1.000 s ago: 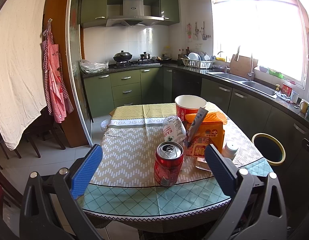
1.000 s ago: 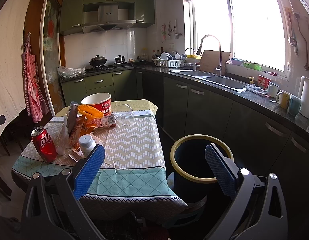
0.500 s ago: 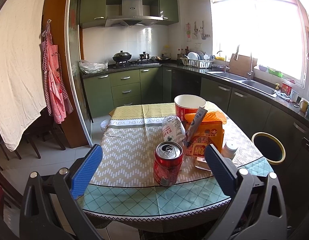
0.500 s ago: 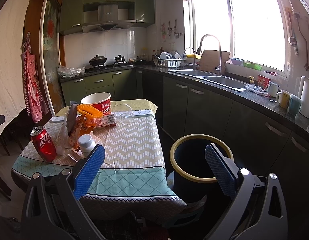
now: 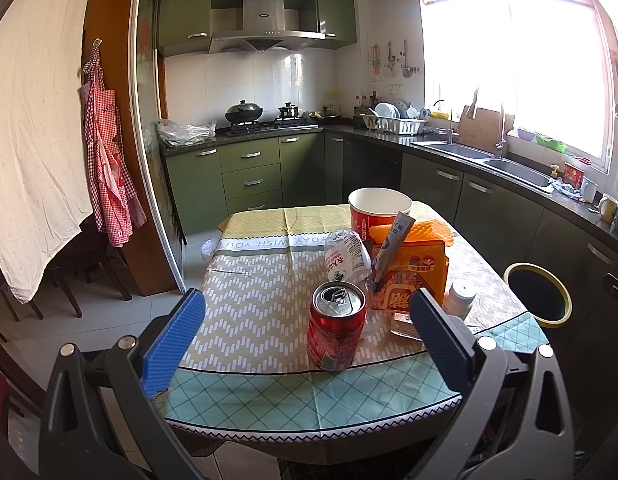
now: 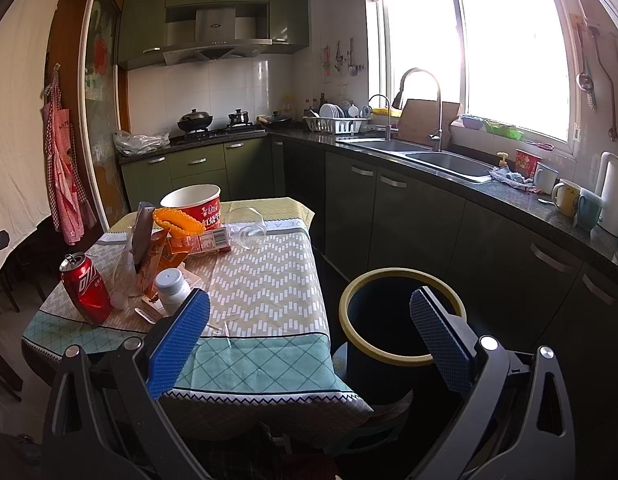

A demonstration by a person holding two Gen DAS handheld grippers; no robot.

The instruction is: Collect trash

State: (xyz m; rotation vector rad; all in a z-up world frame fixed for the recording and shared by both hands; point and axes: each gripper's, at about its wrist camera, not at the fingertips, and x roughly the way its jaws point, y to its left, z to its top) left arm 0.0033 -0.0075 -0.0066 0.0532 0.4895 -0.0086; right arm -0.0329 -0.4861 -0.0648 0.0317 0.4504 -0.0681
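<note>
Left wrist view: you are holding your left gripper (image 5: 305, 336) spread wide, framing a red can (image 5: 336, 327) standing near the table (image 5: 245, 304) edge. Your right gripper (image 6: 309, 340), also gaping empty, is hovering by the yellow-rimmed bin (image 6: 403, 316) beside the table.

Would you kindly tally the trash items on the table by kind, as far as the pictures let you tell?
Red soda can: 1
Red paper bucket: 1
Orange snack bag: 1
White-capped bottle: 1
Clear plastic bag with label: 1
Orange foam net: 1
Total: 6, though smaller wrappers lie there too.
</note>
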